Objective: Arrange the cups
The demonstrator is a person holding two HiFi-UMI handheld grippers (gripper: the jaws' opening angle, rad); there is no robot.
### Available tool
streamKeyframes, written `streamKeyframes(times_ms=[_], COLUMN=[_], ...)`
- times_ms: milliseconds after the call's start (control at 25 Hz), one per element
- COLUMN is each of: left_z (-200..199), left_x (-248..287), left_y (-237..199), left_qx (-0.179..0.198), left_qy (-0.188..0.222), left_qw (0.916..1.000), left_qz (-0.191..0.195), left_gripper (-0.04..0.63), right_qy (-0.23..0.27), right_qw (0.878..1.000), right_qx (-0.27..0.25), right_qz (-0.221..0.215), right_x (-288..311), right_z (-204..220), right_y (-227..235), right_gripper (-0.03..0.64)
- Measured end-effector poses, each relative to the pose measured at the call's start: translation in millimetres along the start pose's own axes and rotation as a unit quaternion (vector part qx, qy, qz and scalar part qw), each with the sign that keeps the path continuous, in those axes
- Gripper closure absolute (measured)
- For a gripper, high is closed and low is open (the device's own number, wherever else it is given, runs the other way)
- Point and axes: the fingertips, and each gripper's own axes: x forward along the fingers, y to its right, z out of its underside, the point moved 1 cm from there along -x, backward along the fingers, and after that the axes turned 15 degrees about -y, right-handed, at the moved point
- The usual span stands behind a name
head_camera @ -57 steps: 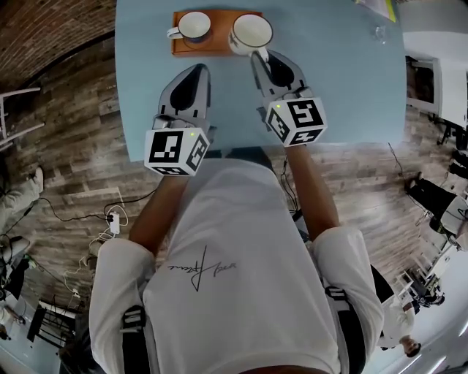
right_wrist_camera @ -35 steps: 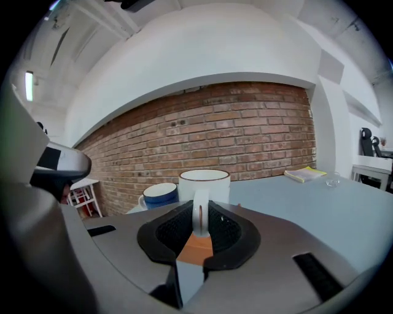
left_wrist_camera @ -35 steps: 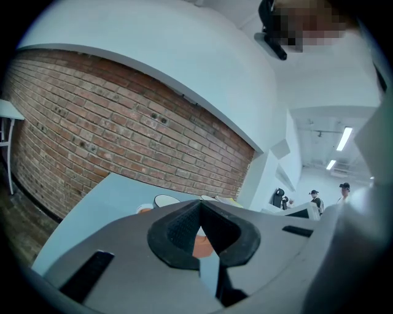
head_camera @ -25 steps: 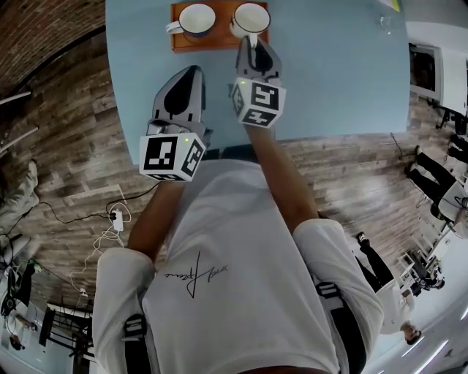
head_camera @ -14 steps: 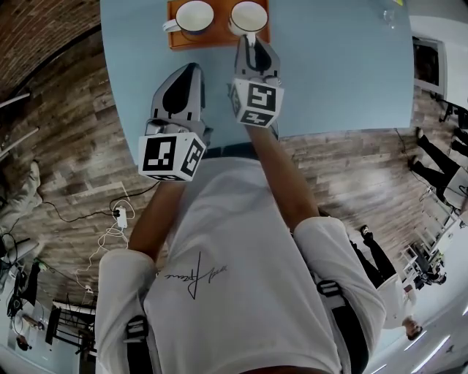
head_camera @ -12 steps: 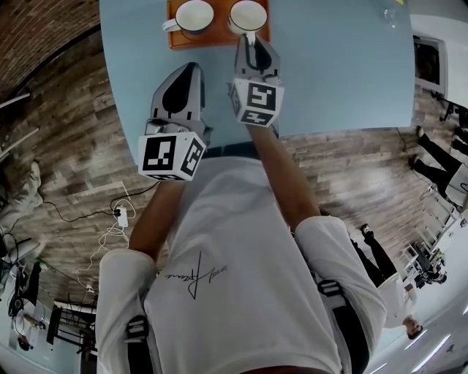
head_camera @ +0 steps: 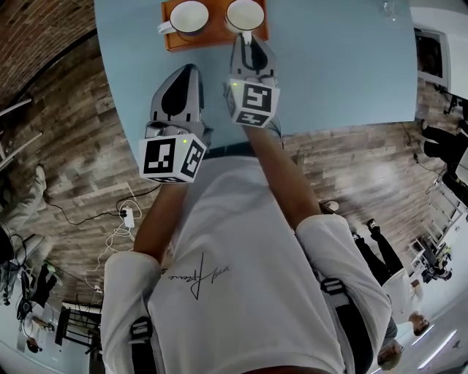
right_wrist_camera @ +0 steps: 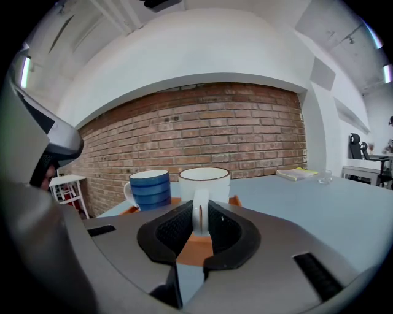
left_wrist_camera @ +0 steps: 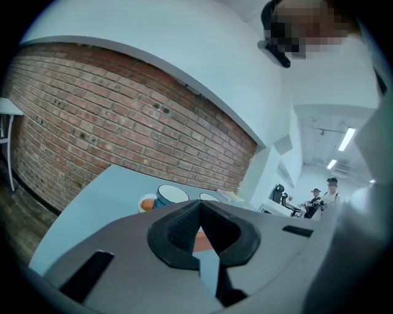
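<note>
An orange tray (head_camera: 218, 34) lies at the table's far side with two cups on it. The blue striped cup (head_camera: 187, 16) stands on the left and the white cup (head_camera: 245, 13) on the right. My right gripper (head_camera: 246, 38) is shut on the white cup's handle (right_wrist_camera: 199, 216), which stands upright between the pads. In the right gripper view the white cup (right_wrist_camera: 205, 183) stands beside the blue cup (right_wrist_camera: 150, 189). My left gripper (head_camera: 186, 71) is shut and holds nothing, a little short of the tray's front edge. Over its jaws the blue cup (left_wrist_camera: 169, 196) shows.
The light blue table (head_camera: 336, 66) stretches to the right of the tray. A small glass (right_wrist_camera: 325, 176) and a yellow booklet (right_wrist_camera: 296, 174) lie at its far right. The table's near edge runs under my wrists, with wooden floor below.
Since the oldest frame my right gripper has swung left with the white cup, further onto the tray. Over the last second neither gripper has moved.
</note>
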Motion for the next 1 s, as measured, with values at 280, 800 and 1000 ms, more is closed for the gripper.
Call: streamKeyframes(times_ms=[280, 800, 1000], left_z=[5.5, 6.2, 6.8], left_x=[1.3, 2.0, 2.9], left_y=[2.7, -1.5, -1.2], left_qx=[-0.001, -0.007, -0.007], left_qy=[-0.004, -0.006, -0.005], left_qw=[1.0000, 1.0000, 1.0000], left_qz=[0.003, 0.001, 0.000], left_gripper=[0.588, 0.588, 0.588], right_qy=[0.004, 0.003, -0.003], right_qw=[1.000, 1.000, 1.000], right_qx=[-0.011, -0.004, -0.005], right_qz=[0.008, -0.001, -0.004], right_x=[-4.3, -2.6, -6.5], right_z=[-1.6, 1.4, 7.4], right_y=[-5.8, -9.2, -8.1], right_gripper=[0.551, 0.548, 0.502])
